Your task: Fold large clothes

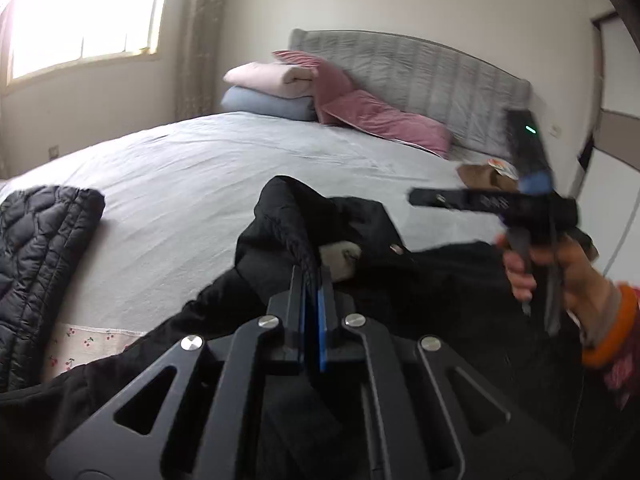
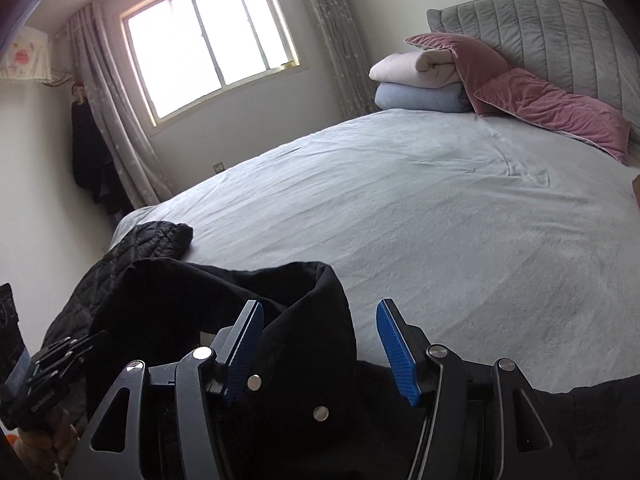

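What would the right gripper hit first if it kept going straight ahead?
Probably the black coat: its bunched fabric already sits between the open fingers of the right gripper. Beyond that lies only the bed, though depth is hard to judge.

Blown-out window [image 2: 208, 36] backlight, dim fg, fisheye edge warp, right tool [image 1: 520, 200] motion-blurred

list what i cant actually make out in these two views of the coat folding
- Black coat: its full shape; the left gripper, shut on a fold, and the frame's bottom edge hide it in the left wrist view.
- Right gripper: open over the coat; whether it touches cloth is unclear in the right wrist view.
- Brown item: blurred and half hidden behind the other gripper, left wrist view.
- Quilted jacket: cut off by the left edge.
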`<state>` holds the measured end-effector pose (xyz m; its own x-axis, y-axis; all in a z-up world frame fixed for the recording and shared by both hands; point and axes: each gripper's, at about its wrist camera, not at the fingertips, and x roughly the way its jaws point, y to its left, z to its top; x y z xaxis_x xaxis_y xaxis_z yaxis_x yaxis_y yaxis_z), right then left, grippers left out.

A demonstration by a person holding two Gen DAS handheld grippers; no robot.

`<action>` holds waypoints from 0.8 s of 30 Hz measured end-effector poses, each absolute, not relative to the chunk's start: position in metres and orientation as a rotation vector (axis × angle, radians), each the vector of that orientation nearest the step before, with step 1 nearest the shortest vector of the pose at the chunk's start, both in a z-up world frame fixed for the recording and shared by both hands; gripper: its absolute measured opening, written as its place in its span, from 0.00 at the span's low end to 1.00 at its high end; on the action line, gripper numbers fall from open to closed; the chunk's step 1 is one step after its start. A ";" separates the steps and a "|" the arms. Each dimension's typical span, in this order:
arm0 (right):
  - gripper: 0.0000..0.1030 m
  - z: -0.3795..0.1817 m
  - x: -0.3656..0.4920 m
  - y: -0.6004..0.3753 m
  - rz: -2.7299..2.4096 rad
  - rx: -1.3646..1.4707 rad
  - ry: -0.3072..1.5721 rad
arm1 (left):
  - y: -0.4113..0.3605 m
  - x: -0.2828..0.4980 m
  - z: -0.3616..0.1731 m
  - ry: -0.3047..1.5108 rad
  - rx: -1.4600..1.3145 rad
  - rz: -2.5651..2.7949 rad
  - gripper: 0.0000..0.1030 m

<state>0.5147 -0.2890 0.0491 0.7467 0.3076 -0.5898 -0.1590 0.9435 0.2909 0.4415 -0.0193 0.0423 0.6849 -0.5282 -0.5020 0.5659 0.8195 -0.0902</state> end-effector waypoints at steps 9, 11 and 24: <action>0.58 0.073 0.486 -0.271 0.334 0.095 0.723 | -0.029 0.334 -0.016 0.693 0.400 -0.765 0.06; 0.58 0.076 0.492 -0.258 0.364 0.100 0.730 | -0.024 0.341 -0.016 0.717 0.352 -0.759 0.07; 0.04 0.047 0.486 -0.249 0.137 -0.069 0.660 | -0.017 0.367 0.006 0.731 0.265 -0.651 0.48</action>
